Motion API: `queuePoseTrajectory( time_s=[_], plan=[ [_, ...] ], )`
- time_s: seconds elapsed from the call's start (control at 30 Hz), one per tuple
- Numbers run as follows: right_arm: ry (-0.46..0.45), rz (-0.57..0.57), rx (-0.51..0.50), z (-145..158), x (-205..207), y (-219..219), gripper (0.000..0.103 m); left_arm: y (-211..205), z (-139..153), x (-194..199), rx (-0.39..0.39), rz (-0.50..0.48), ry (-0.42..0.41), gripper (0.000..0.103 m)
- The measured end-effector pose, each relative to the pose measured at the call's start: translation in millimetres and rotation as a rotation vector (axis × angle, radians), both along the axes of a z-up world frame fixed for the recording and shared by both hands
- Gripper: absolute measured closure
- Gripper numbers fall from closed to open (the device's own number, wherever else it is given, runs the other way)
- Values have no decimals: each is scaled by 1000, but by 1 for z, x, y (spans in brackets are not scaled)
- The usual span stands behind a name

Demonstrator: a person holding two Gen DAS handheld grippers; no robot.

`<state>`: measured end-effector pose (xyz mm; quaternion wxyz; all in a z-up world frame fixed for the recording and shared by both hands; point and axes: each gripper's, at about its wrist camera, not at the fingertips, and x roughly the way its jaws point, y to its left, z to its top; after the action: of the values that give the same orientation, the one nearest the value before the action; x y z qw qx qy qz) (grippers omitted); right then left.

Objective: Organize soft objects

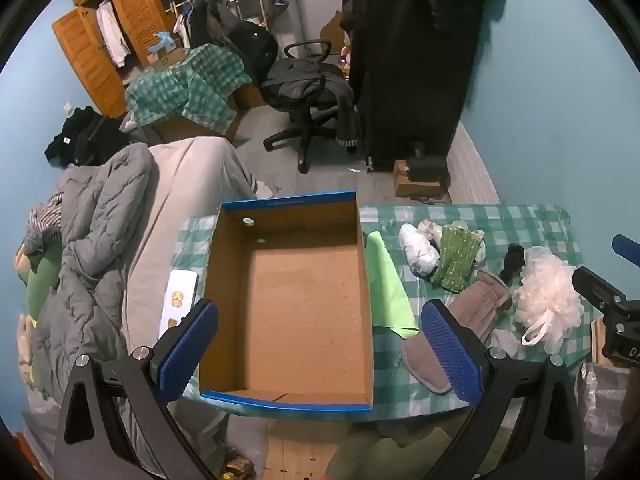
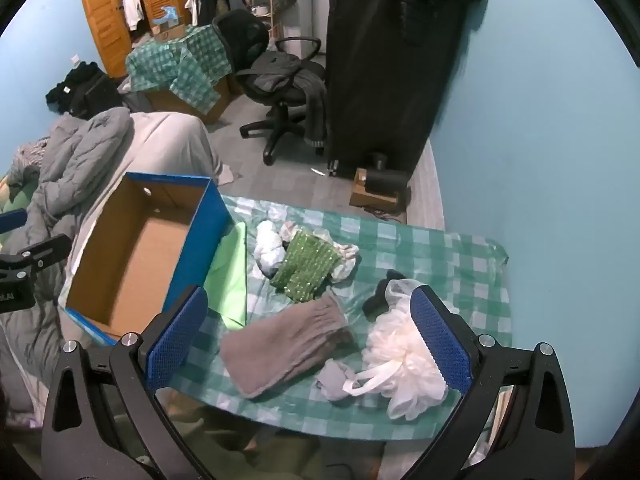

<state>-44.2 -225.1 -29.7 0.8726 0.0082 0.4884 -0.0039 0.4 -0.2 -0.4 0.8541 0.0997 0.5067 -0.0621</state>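
Observation:
An empty cardboard box with blue sides stands on the green checked table. Right of it lie a light green cloth, a white crumpled cloth, a green knitted piece, a grey-brown mitt, a white mesh bath pouf, a small grey cloth and a black item. My left gripper is open above the box's near end. My right gripper is open above the mitt, holding nothing.
A bed with a grey quilt lies left of the table. A black office chair, a tall black cover and a wooden wardrobe stand behind. The table's near edge is close below the grippers.

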Motion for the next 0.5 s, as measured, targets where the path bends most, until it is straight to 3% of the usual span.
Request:
queuePoseTrajectory(
  time_s=[0.5],
  plan=[
    [0, 1, 2, -3, 1, -1, 3, -9, 0, 4, -31, 8, 18, 1]
  ],
)
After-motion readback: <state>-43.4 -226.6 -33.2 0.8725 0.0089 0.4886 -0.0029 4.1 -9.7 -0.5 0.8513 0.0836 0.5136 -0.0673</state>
